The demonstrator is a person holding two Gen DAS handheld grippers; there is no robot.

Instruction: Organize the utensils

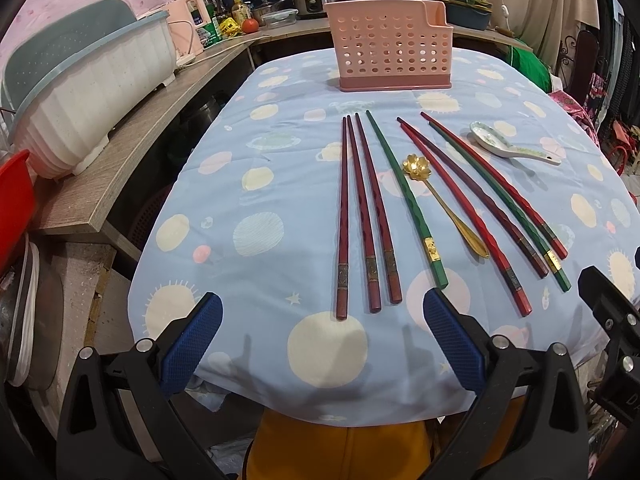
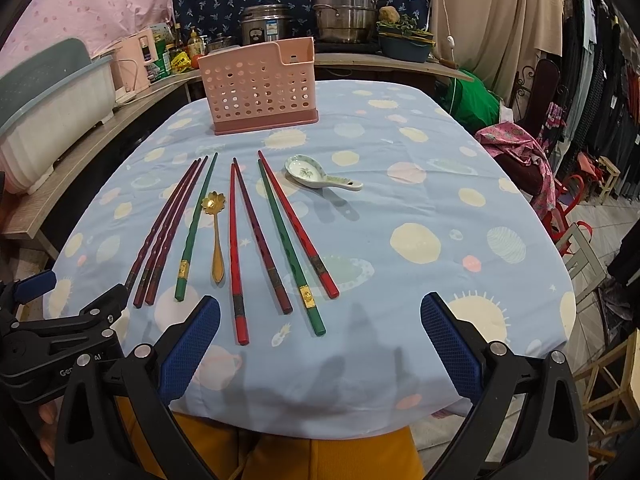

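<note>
Several chopsticks lie side by side on the blue tablecloth: three dark red ones [image 1: 362, 216] [image 2: 162, 236] at the left, then a green one [image 1: 404, 200] [image 2: 196, 228], then red, maroon and green ones [image 1: 480, 208] [image 2: 280, 232]. A gold flower-bowl spoon [image 1: 444, 204] [image 2: 216, 232] lies among them. A white ceramic spoon [image 1: 512, 146] [image 2: 320, 176] rests at their right. A pink perforated utensil holder [image 1: 394, 46] [image 2: 260, 86] stands upright behind them. My left gripper [image 1: 322, 340] hovers open near the front edge, below the dark red chopsticks. My right gripper [image 2: 320, 344] is open too, holding nothing.
A white and teal dish rack [image 1: 92, 84] [image 2: 44, 116] sits on a wooden shelf [image 1: 132, 152] at the left. Pots, bottles and a rice cooker [image 2: 264, 26] crowd the counter behind. Chairs and hanging clothes [image 2: 592, 80] stand at the right. A person's yellow trousers [image 2: 320, 456] show below.
</note>
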